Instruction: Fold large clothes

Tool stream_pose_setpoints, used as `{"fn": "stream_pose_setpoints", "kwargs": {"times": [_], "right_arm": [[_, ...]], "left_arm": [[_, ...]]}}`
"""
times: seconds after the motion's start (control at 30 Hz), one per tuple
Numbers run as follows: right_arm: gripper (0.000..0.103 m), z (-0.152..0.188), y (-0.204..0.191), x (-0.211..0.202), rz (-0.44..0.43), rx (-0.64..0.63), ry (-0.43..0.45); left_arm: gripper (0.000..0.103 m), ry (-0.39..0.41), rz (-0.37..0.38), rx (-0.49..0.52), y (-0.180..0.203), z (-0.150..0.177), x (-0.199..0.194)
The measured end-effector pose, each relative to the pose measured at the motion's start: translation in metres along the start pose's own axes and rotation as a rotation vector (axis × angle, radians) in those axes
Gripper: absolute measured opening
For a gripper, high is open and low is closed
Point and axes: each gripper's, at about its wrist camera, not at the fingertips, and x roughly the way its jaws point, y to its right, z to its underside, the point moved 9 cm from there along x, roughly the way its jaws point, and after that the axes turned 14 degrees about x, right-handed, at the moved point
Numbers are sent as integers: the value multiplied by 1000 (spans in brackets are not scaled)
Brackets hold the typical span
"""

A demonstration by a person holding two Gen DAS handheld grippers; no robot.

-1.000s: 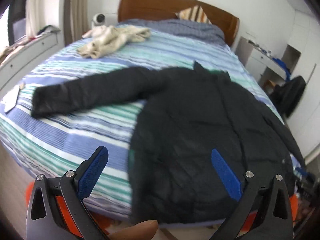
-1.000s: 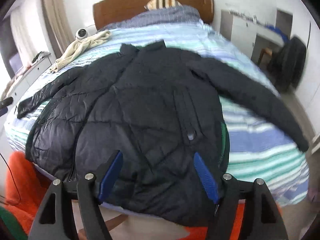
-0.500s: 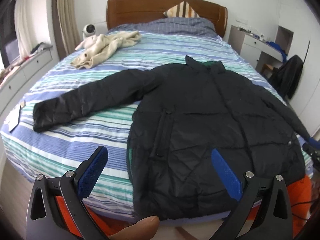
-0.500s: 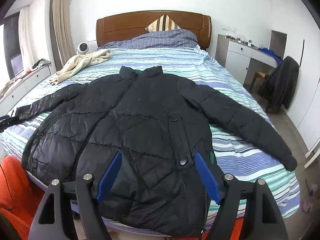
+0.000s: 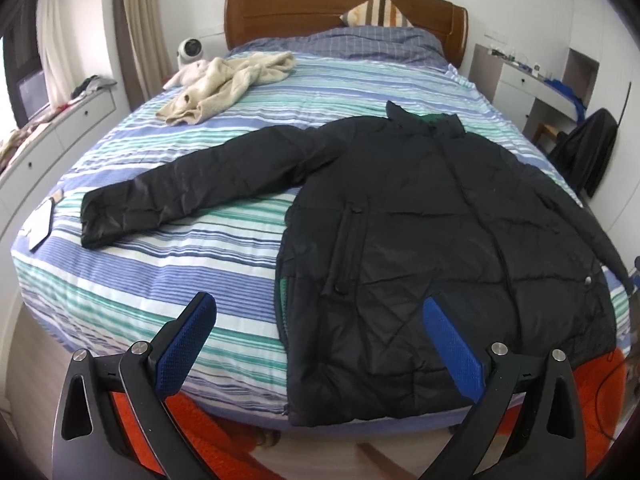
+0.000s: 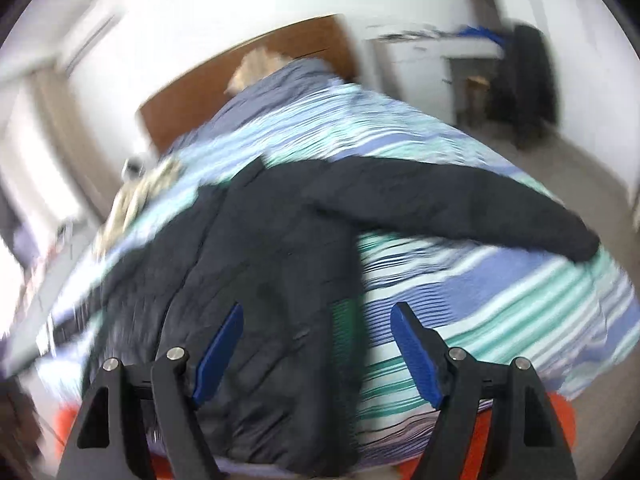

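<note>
A large black quilted jacket [image 5: 432,240] lies flat, front up, on the striped bed [image 5: 168,288], both sleeves spread out sideways. Its left sleeve [image 5: 192,188] reaches toward the bed's left edge. In the blurred right wrist view the jacket [image 6: 260,280] shows with its other sleeve [image 6: 460,204] stretched to the right. My left gripper [image 5: 316,312] is open and empty, held above the foot of the bed at the jacket's hem. My right gripper [image 6: 316,320] is open and empty over the jacket's lower right edge.
A beige garment [image 5: 228,84] lies crumpled near the head of the bed, by a small white fan [image 5: 190,50]. A wooden headboard [image 5: 320,8] and pillows are at the back. A desk [image 5: 536,84] and a dark chair [image 5: 588,152] stand at the right. Something orange [image 5: 592,384] lies below the bed's foot.
The right gripper has swung quickly to the right and tilted, blurring its view; the jacket's right sleeve now fills it. The left gripper's view has shifted only slightly. Both stay open.
</note>
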Motion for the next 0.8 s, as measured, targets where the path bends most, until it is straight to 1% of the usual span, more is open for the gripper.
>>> {"fn": "stream_pose_setpoints", "kwargs": {"times": [0.07, 0.13, 0.17, 0.27, 0.33, 0.4, 0.47, 0.53, 0.63, 0.73, 0.77, 0.8], "right_arm": [[78, -25, 52, 3, 26, 151, 42], [78, -44, 100, 6, 47, 303, 68], [78, -52, 126, 6, 38, 401, 83], [78, -68, 177, 6, -1, 617, 120], [78, -75, 199, 11, -40, 722, 129], [78, -80, 215, 18, -60, 794, 140], [77, -82, 234, 30, -54, 877, 143], [77, -86, 246, 42, -72, 943, 142], [75, -94, 262, 59, -73, 1014, 147], [63, -96, 281, 76, -19, 1071, 154], [54, -97, 287, 81, 7, 1071, 153], [43, -99, 291, 85, 28, 1065, 154]], "left_arm": [[103, 3, 8, -10, 2, -2, 0], [103, 1, 10, -15, 5, -6, 0], [103, 3, 15, -15, 8, -9, 1], [103, 0, 26, -4, 15, -13, 4], [103, -1, 26, 8, 19, -16, 6], [103, -6, 26, 13, 21, -17, 8], [103, -12, 29, 9, 23, -18, 9], [103, -15, 28, -1, 24, -18, 10], [103, -22, 27, -21, 22, -16, 11], [103, -43, 24, -33, 19, -11, 15], [103, -53, 22, -41, 18, -8, 16], [103, -62, 24, -50, 17, -5, 18]]}}
